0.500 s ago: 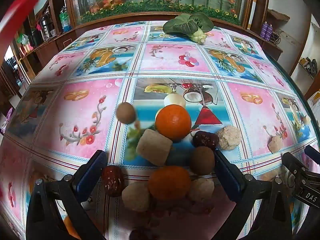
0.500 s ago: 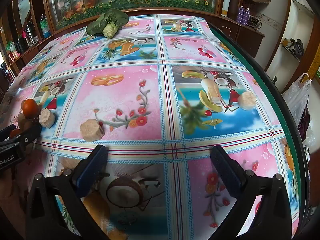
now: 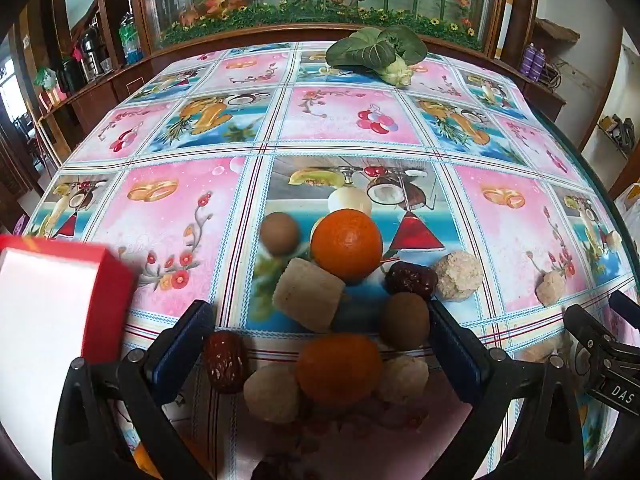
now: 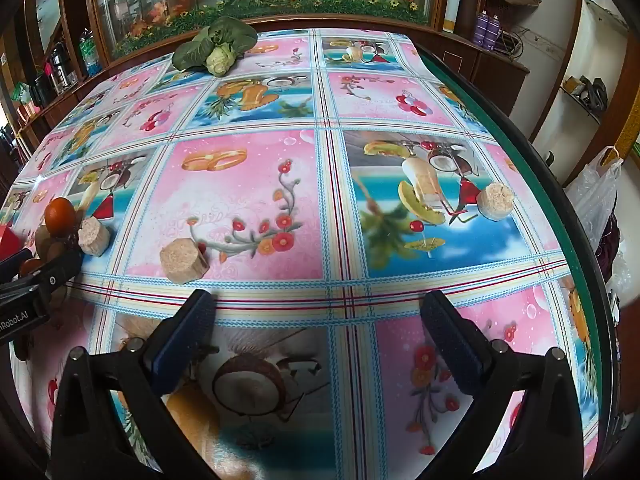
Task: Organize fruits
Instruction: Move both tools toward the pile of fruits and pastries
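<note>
Fruit pile: oranges, red dates, brown round fruits and pale crumbly cakes lie bunched together on the tabletop (image 3: 500,240), touching or nearly so; my guess is they were gathered there for sorting.
Near orange (image 3: 339,368): sits low between the fingers of the left gripper (image 3: 320,344), with a pale ball (image 3: 272,394) touching its left side.
Far orange (image 3: 346,243): just beyond it, with a beige block (image 3: 308,294) leaning against its near left side.
Red dates: one (image 3: 226,362) just inside the left finger, another (image 3: 412,278) beside a rough pale lump (image 3: 458,276).
Brown fruits: one (image 3: 405,326) close to the right finger, one (image 3: 280,232) at the far left of the pile.
Left gripper: jaws spread wide around the near fruits, gripping nothing.
Right gripper (image 4: 320,328): jaws wide apart over bare cloth, empty, well away from the pile.
Strays: in the right wrist view, a beige cake (image 4: 183,260) lies just ahead of the gripper's left finger and another (image 4: 496,200) far right, near the tabletop's edge; both likely need bringing in.
Red box (image 3: 60,312): blurred, at the left edge, near the pile; probably the container, though I cannot tell whether it rests on the cloth.
In the way: tight packing means closing on one fruit could nudge its neighbours.
Elsewhere: a leafy green vegetable (image 3: 376,54) at the far edge, clear of the work.
</note>
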Motion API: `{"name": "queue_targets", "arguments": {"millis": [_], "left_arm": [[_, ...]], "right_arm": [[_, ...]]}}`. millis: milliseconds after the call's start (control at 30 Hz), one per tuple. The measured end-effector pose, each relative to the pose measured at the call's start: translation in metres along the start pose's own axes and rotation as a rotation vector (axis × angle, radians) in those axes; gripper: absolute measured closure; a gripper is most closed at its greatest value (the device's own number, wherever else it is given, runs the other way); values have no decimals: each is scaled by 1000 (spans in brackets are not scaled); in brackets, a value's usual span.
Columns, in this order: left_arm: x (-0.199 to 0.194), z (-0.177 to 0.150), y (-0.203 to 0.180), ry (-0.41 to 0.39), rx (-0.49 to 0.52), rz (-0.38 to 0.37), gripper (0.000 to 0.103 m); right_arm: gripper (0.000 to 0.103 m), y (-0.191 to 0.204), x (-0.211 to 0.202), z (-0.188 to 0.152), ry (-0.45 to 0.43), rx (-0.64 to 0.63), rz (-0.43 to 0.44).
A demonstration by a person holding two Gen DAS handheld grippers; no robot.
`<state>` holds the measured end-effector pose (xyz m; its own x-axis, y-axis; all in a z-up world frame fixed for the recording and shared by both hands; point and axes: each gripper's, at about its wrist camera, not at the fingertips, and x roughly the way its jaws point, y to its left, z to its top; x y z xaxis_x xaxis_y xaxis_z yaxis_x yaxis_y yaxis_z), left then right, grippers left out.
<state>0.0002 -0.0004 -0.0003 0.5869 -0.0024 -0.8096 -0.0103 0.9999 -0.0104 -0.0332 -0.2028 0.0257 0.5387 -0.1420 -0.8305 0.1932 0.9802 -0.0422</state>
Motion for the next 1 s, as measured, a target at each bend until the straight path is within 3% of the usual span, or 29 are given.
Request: {"name": "queue_targets", "arguments": {"millis": [633, 700, 733, 800, 833, 900, 1000], "left_arm": [[0, 2, -3, 13, 4, -3, 1], [-5, 1, -1, 57, 25, -32, 2], [-13, -4, 5, 51, 27, -44, 8], [-39, -11, 13, -5, 42, -47, 9], [-59, -16, 16, -56, 63, -15, 8], [-101, -29, 25, -170, 95, 46, 7], [-140, -48, 44, -256, 97, 71, 1]], "right_arm": [[0, 0, 0, 0, 1, 8, 0], [0, 1, 0, 1, 19, -4, 8], [0, 2, -4, 1, 25, -14, 45], [0, 3, -26, 0, -55, -7, 106], [0, 3, -31, -2, -97, -4, 101], [0, 9, -55, -6, -187, -30, 174], [0, 26, -72, -13, -243, -53, 265]]}}
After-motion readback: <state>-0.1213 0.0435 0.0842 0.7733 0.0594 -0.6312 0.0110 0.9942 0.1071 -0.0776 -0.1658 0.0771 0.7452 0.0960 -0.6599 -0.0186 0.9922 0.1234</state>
